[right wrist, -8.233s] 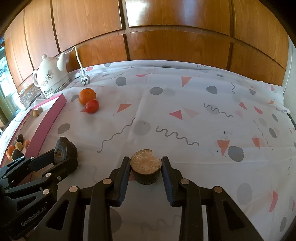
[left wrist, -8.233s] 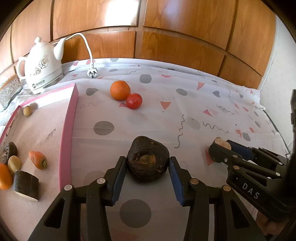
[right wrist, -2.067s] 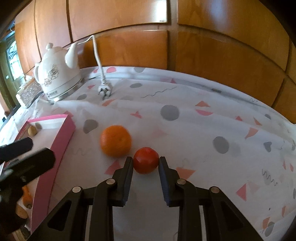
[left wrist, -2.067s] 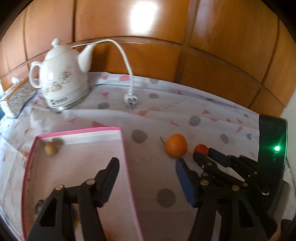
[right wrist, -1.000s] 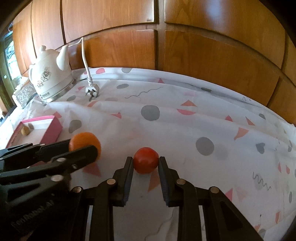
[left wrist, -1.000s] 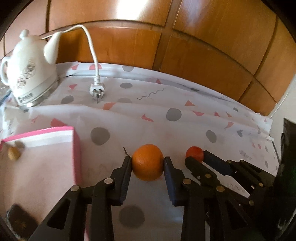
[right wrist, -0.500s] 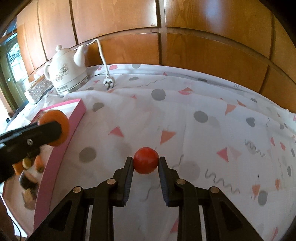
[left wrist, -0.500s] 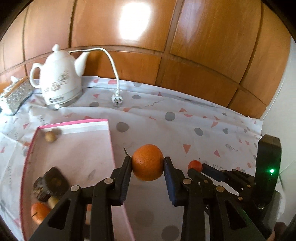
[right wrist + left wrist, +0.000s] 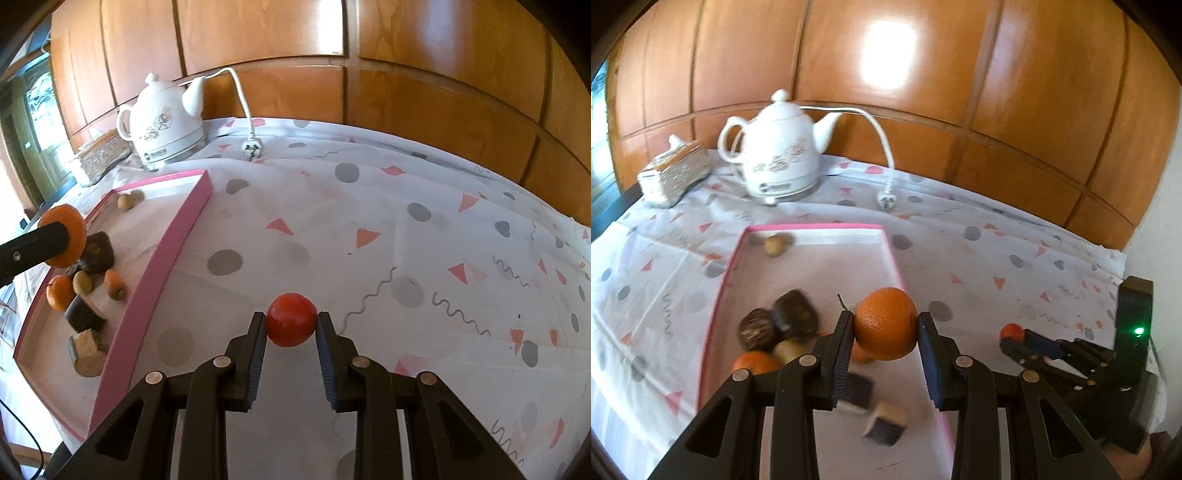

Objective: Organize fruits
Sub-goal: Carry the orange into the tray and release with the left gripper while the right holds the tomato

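My left gripper (image 9: 885,328) is shut on an orange (image 9: 885,324) and holds it in the air over the pink-rimmed tray (image 9: 816,232). The orange also shows at the left edge of the right wrist view (image 9: 64,236). My right gripper (image 9: 291,325) is shut on a red tomato (image 9: 291,319), held above the tablecloth to the right of the tray (image 9: 168,251). The tomato shows small in the left wrist view (image 9: 1011,331). The tray holds several pieces: dark chunks (image 9: 793,314), another orange (image 9: 754,362), a small round fruit (image 9: 773,245).
A white electric kettle (image 9: 777,154) with its cord and plug (image 9: 885,201) stands behind the tray by the wood-panelled wall. A glittery box (image 9: 674,172) sits to its left. The spotted tablecloth (image 9: 424,240) stretches to the right.
My left gripper has carried the orange left, from the tray's right rim to above the tray. My right gripper still holds the tomato, shifted slightly toward the tray.
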`<state>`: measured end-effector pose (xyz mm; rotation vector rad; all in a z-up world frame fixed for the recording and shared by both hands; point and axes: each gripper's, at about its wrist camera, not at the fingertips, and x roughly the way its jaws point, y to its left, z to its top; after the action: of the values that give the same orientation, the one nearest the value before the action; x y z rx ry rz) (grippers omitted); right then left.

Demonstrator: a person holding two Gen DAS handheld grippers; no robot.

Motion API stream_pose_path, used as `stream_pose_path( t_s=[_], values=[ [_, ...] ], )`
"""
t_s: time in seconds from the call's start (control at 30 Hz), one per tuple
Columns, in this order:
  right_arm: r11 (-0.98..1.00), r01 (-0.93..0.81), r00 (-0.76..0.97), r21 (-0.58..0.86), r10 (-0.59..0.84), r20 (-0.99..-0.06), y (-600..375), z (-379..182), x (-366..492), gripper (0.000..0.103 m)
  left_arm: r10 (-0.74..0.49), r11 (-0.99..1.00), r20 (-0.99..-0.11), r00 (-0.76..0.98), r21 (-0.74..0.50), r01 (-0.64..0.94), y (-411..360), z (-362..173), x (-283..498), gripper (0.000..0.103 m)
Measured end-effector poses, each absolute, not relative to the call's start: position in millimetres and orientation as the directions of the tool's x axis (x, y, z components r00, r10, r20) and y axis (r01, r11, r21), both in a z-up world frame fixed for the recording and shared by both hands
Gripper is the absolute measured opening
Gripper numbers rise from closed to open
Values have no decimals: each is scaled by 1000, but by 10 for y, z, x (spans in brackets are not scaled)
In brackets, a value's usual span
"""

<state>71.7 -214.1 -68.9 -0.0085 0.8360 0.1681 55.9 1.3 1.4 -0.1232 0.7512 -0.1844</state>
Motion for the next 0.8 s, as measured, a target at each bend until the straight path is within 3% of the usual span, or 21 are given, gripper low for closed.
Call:
stream_pose_path(
  t_s=[0.6,0.7,0.8],
  values=[
    [975,-220,666,10,157,-729,-1781,-570,591,27,-101,981,-707,700,-186,-47,680,-323,379,36],
    [973,-229,665,9,163,-729,-1745,-554,581,27,-97,981,-706,702,-187,-53,698,-344,369,38],
    [970,-243,665,19,181,-725,-1700,-515,580,27,-99,980,-700,707,-190,-52,691,-328,368,46]
  ],
)
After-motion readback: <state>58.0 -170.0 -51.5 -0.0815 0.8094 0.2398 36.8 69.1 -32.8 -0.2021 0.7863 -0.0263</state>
